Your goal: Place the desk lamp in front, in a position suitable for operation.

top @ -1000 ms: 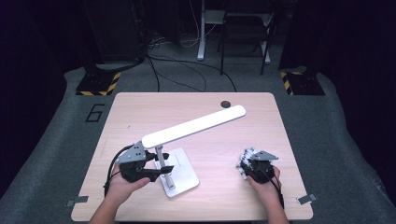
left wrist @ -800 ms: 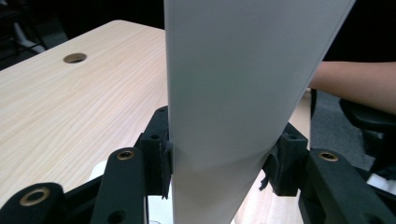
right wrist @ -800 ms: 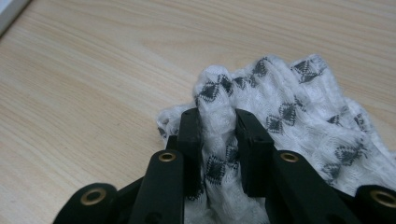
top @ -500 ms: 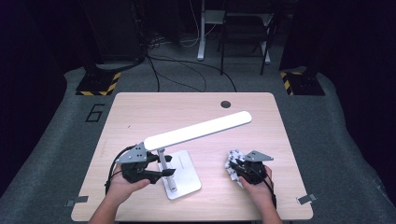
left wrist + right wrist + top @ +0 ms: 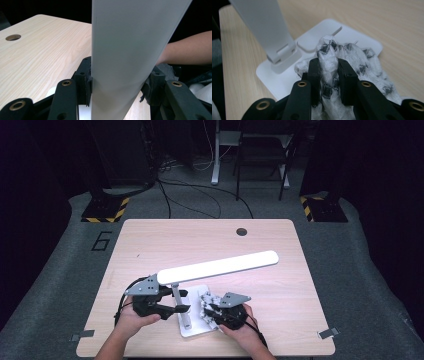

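Observation:
A white desk lamp stands at the table's front middle, with a flat base (image 5: 192, 329), an upright stem (image 5: 176, 293) and a long lit head (image 5: 220, 266) reaching right. My left gripper (image 5: 181, 301) is shut on the stem (image 5: 125, 50), its pads (image 5: 88, 85) pressed on both sides. My right gripper (image 5: 207, 309) is shut on a white cloth with black pattern (image 5: 205, 299); its jaws have just been closing, with the cloth between them. In the right gripper view the bunched cloth (image 5: 329, 53) lies on the base (image 5: 284, 80), beside the stem's foot (image 5: 279, 56).
A round cable hole (image 5: 242, 231) sits at the table's back middle. The wooden tabletop (image 5: 150, 250) is bare to the left and behind the lamp. Tape tabs mark the front corners (image 5: 327, 333). Yellow-black stand feet (image 5: 105, 212) and cables lie on the floor beyond.
My right gripper has carried the cloth leftward from the table's right front onto the lamp base. The lamp head's far end has swung slightly nearer. The left gripper stayed on the stem.

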A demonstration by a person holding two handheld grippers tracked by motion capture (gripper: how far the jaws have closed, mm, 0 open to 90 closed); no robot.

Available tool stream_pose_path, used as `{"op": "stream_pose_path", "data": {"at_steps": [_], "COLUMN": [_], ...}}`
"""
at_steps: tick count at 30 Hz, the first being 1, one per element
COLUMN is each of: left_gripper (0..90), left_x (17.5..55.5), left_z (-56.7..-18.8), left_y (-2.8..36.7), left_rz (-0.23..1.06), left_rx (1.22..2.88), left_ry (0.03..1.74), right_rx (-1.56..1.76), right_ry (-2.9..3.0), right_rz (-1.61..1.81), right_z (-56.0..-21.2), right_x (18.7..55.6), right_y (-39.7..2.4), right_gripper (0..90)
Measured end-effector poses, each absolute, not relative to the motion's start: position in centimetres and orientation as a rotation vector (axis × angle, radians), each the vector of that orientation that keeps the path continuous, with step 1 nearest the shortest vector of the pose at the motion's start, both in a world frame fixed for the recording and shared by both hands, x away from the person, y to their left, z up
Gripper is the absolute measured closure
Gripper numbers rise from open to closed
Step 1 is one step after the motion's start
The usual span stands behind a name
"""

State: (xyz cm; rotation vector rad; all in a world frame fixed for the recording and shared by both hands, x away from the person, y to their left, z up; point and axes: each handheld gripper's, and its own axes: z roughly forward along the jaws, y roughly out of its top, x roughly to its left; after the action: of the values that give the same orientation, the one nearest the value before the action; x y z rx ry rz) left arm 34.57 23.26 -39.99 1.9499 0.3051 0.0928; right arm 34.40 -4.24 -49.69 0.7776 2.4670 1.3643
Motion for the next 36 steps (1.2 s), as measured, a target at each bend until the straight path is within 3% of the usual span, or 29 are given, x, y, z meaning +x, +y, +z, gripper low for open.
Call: {"op": "stream_pose_path", "data": {"at_steps": [4, 21, 36], "left_gripper": [49.9, 48.9, 51.2], "left_x": [34.2, 32.3, 32.3], "left_z": [-39.6, -36.2, -36.3], "left_y": [22.9, 23.1, 23.0], "left_rz": [0.115, 0.194, 0.178], "left_rx": [1.968, 1.883, 1.902], "left_ry": [0.345, 0.492, 0.435], "right_rx": [0.713, 0.756, 0.754], "right_ry": [2.545, 2.543, 2.572], "right_rz": [1.23, 1.281, 1.248], "right_z": [-51.1, -51.4, -51.1], "right_x": [34.2, 33.7, 33.9], "right_y": [-3.3, -3.2, -2.8], "right_gripper": [74.1, 74.1, 74.3]}}
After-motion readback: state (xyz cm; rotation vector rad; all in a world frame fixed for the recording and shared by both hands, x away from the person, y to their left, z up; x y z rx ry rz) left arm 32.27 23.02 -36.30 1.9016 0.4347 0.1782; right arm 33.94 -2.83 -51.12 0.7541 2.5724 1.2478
